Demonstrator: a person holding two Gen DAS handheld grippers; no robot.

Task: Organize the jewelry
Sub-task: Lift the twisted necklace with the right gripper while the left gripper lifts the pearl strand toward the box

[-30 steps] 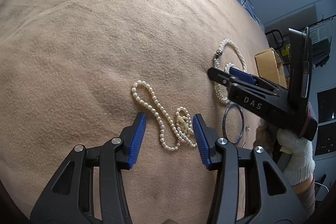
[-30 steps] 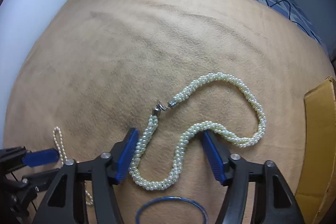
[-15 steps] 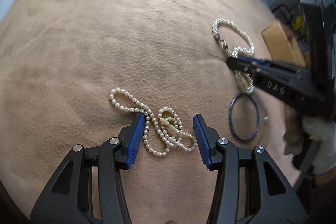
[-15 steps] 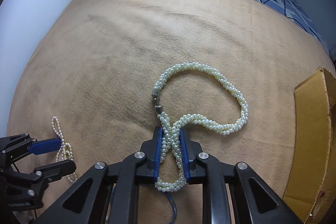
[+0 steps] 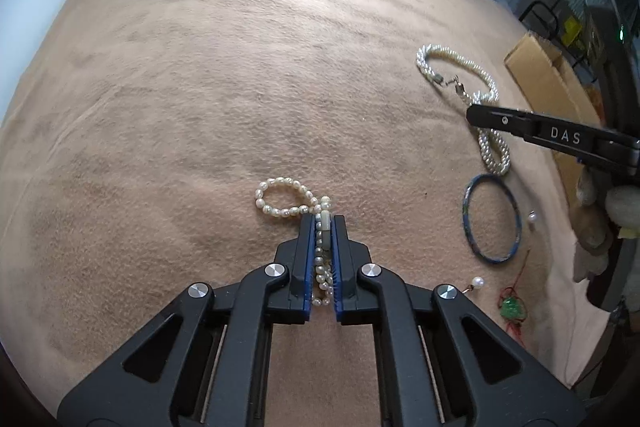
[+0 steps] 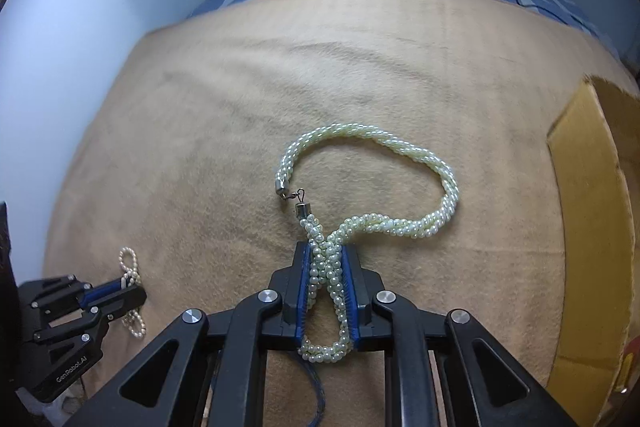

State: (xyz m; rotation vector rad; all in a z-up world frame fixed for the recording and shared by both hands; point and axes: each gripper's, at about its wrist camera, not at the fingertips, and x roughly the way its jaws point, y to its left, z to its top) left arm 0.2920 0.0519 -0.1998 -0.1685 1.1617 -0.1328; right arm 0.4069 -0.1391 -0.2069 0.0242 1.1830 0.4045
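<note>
The left claw is clamped on the bunched single-strand pearl necklace, one loop lying free on the tan blanket. The right claw grips the crossed twisted pearl rope. Beyond lie a blue bangle, possibly loose pearl earrings, and a cardboard box.

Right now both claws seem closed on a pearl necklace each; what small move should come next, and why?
Probably lift both a little. The left claw pinches the single-strand pearl necklace, the right claw the twisted pearl necklace, yet their loops lie on the tan blanket. Raising them frees them for the cardboard box.
</note>
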